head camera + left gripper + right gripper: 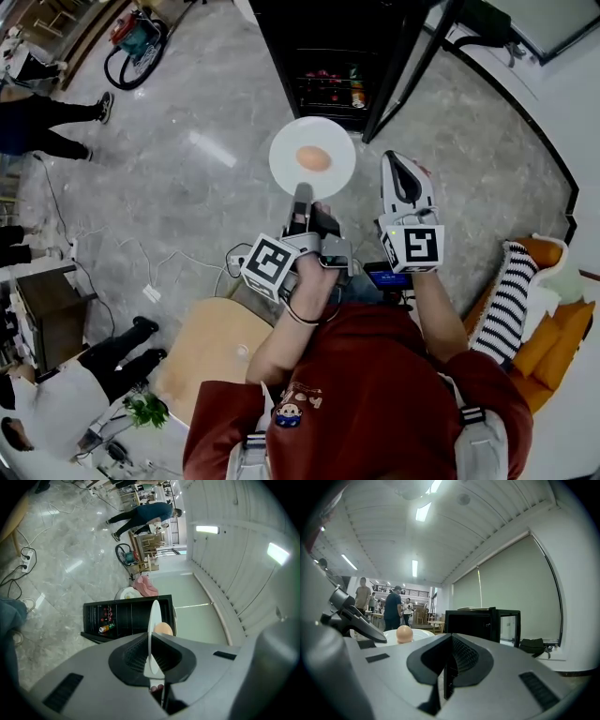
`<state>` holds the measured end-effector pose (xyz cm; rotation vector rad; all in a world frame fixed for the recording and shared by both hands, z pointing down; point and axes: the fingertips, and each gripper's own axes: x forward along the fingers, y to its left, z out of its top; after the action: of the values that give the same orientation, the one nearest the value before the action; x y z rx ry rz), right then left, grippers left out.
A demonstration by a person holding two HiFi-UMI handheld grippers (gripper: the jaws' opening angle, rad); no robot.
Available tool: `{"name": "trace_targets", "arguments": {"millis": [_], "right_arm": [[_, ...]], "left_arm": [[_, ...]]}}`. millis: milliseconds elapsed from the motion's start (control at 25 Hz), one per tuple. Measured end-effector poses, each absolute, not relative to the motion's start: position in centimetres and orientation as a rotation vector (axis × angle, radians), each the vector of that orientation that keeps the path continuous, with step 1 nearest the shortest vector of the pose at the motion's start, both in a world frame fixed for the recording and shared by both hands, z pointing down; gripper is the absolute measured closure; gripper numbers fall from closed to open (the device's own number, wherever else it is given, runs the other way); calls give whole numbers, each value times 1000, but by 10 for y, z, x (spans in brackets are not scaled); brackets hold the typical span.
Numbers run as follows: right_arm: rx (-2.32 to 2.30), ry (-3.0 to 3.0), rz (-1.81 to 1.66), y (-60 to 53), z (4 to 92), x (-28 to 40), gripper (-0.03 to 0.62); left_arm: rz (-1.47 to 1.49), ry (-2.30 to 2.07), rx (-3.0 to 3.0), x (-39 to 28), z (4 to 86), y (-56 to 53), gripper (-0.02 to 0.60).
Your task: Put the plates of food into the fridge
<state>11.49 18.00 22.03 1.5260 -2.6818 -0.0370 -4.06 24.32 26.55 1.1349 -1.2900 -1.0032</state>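
My fridge (pixel 319 37) is cut off by the head view's top edge, and the items (pixel 330 92) on its shelf are too small to name. The plate (pixel 337 173) has its near rim hidden inside my left gripper (pixel 302 194).

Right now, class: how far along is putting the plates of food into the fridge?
Done: the fridge stands open. In hand: the left gripper clamps the white plate by its rim, round food on it, short of the fridge; the right gripper is shut, empty. Left: set the plate inside.
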Motion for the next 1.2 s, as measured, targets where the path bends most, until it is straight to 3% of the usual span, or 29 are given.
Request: {"name": "trace_targets", "arguments": {"millis": [1200], "right_arm": [[1676, -2519, -151, 101, 201, 1, 585]], "left_arm": [[-882, -1141, 1197, -147, 277, 143, 566]]}}
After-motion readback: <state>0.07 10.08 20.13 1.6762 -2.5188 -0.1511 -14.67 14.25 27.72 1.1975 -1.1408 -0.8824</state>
